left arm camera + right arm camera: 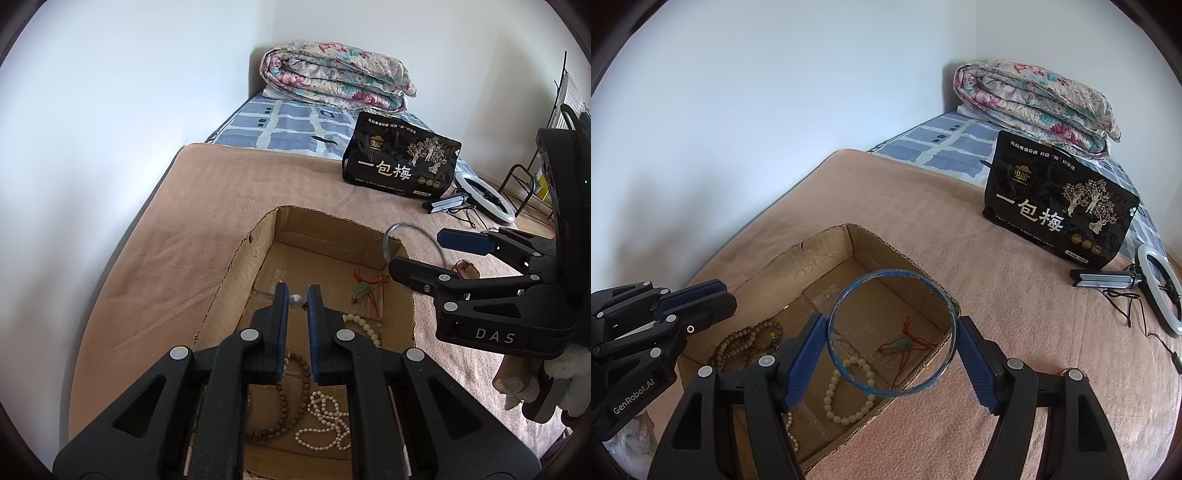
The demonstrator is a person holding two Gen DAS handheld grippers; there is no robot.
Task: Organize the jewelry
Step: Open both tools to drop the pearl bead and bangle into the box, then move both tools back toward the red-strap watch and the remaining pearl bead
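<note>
An open cardboard box [236, 266] [820, 243] sits on a tan blanket. Inside lie a brown bead string [291, 406] [750, 339], a white pearl necklace [325, 417], a cream bead bracelet [849, 391] [364, 325] and a green pendant on red cord [899, 344] [364, 290]. My left gripper [297, 299] hangs over the box, its jaws narrowly apart, with a small silvery bead [296, 300] at its tips; whether it is pinched is unclear. My right gripper [892, 334] is shut on a blue bangle [846, 291] [393, 230] above the box's right side.
A black snack bag [399, 158] [1056, 210] stands on the blanket behind the box. A ring light with tripod and cable [1160, 295] [484, 199] lies at the right. A folded floral quilt [332, 74] [1034, 99] rests at the bed's far end. A small reddish item [467, 267] lies right of the box.
</note>
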